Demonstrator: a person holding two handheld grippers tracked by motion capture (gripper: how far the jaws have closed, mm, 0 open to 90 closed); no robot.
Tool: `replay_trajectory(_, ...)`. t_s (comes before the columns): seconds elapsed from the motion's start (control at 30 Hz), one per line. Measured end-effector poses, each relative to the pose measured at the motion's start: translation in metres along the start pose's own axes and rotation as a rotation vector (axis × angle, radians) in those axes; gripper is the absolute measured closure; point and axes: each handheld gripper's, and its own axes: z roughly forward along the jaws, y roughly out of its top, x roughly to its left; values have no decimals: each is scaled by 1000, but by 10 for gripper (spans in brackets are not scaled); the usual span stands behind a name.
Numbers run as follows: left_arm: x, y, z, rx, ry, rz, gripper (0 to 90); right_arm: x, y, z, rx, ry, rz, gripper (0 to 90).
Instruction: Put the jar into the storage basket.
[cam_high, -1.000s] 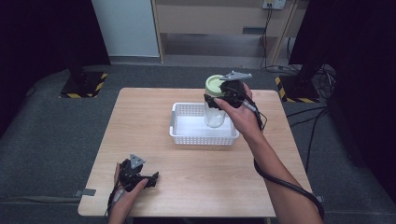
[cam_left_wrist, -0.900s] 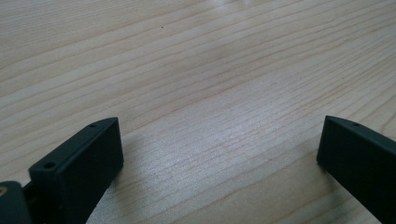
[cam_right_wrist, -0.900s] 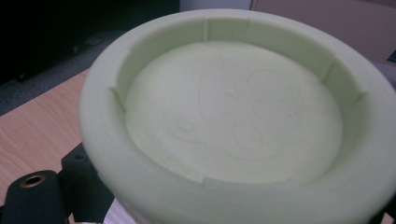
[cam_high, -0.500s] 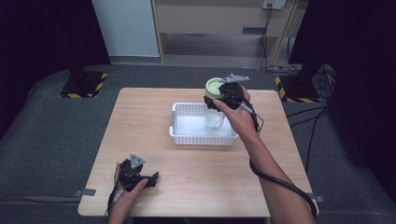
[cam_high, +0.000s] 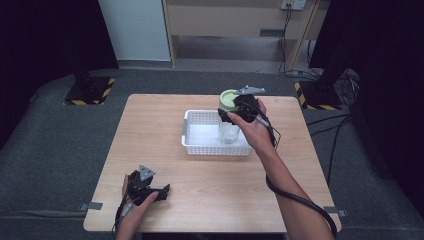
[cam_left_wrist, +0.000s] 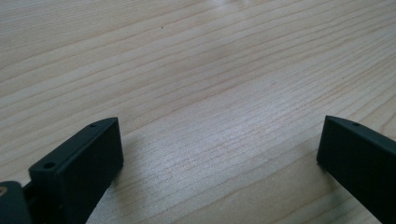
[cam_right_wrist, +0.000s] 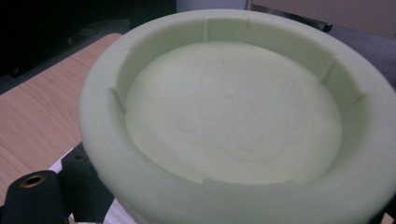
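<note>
lid (cam_high: 229, 100), pale green, sits clamped in the right gripper (cam_high: 235, 111), raised above the jar (cam_high: 229, 132) standing in the white basket (cam_high: 192, 145). left gripper (cam_high: 152, 192) rests on the bench (cam_high: 160, 125) near its front edge, jaws spread wide, holding nothing.

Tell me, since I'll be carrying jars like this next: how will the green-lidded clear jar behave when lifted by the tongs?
The jar looks like clear glass or hard plastic, so probably stiff, smooth and somewhat slippery. It seems empty, so likely light. Its wide green lid sits above a narrower body held over the white basket, so it may tip if set down off-level. The right tongs grip near the top.
</note>
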Motion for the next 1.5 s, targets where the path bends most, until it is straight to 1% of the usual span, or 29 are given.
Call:
replay_trajectory(0.5, 0, 0, 0, 1, 0, 1, 0, 3, -12, 16, 18, -3, 9, 112)
replay_trajectory(1.17, 0, 0, 0, 1, 0, 1, 0, 8, -25, 24, 21, 9, 21, 112)
replay_trajectory(1.5, 0, 0, 0, 0, 0, 1, 0, 7, -29, 26, 23, 7, 29, 112)
